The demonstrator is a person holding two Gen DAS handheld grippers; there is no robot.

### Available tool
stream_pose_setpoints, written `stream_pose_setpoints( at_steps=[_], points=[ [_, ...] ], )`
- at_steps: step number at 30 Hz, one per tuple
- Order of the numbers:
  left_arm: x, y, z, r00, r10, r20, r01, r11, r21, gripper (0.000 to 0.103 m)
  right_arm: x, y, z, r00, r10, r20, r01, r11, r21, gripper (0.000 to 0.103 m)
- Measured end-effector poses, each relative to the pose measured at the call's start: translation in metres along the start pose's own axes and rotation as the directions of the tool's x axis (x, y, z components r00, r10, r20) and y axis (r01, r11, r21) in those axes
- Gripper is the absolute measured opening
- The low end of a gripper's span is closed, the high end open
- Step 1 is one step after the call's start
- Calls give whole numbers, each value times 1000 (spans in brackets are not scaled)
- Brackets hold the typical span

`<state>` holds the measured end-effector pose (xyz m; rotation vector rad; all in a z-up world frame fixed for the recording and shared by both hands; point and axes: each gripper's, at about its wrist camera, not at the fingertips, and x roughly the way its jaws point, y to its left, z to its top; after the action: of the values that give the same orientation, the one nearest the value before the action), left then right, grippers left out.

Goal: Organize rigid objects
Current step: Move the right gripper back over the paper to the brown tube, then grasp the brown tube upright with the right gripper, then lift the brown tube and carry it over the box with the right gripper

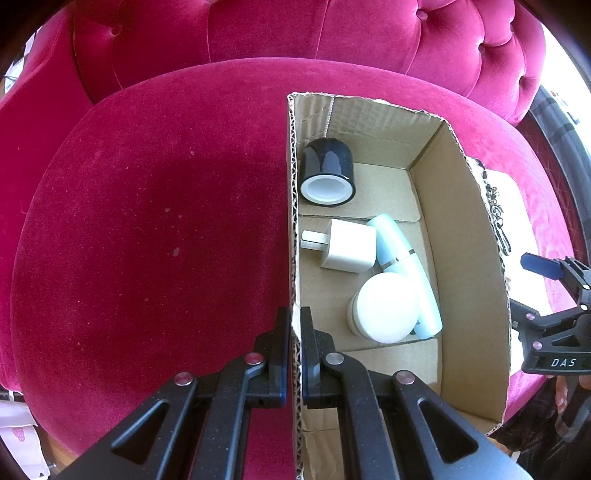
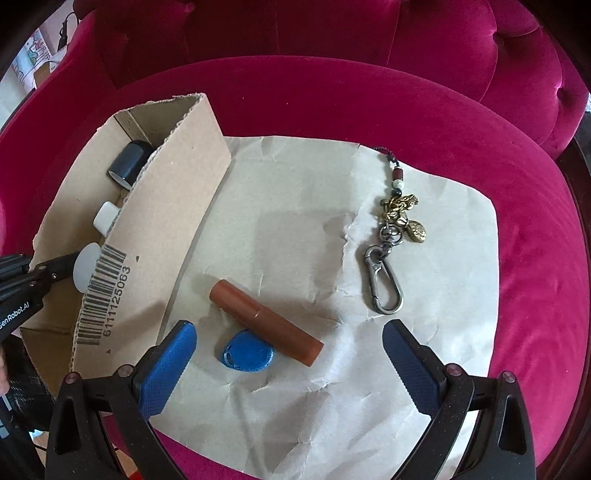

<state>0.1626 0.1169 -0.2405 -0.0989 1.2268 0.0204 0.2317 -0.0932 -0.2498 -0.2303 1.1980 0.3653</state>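
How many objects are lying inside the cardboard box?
4 in the cardboard box: black cap at the far end, white charger mid-box, blue tube beside it, white jar nearest. None seems hidden.

Corrugated cardboard box [image 1: 461, 206] on plush velvet seat [image 1: 147, 229]; crumpled matt paper [image 2: 295, 229]; metal keychain [image 2: 384, 280].

A magenta velvet armchair [image 1: 147, 221] fills both views, its round seat cushion below a button-tufted backrest [image 1: 332, 33] across the top of the frame. Bright daylight washes out the upper right edge of the left wrist view.
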Motion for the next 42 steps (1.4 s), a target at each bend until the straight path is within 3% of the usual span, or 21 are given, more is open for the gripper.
stream_pose_setpoints(
  at_steps=[5, 12, 14, 16, 17, 42],
  points=[
    [0, 0, 0, 1000, 0, 0, 0, 1000, 0, 4, 8, 2, 1, 1000, 8, -2, -8, 1000, -9, 94],
    [1, 0, 0, 1000, 1, -2, -1, 1000, 0, 4, 17, 5, 0, 1000, 5, -10, -5, 999, -33, 65],
    [1, -1, 0, 1000, 2, -1, -2, 1000, 0, 4, 16, 7, -2, 1000, 8, 2, -8, 999, -41, 48],
    [1, -1, 0, 1000, 3, -1, -3, 1000, 1, 4, 14, 7, -2, 1000, 11, 11, -10, 999, -43, 23],
    [1, -1, 0, 1000, 2, -1, -2, 1000, 1, 4, 13, 8, -1, 1000, 13, 13, -12, 999, -41, 17],
    [1, -2, -1, 1000, 2, 0, -2, 1000, -1, 4, -37, -12, -3, 998, -31, 46, 30, 999, 37, 17]
  ],
)
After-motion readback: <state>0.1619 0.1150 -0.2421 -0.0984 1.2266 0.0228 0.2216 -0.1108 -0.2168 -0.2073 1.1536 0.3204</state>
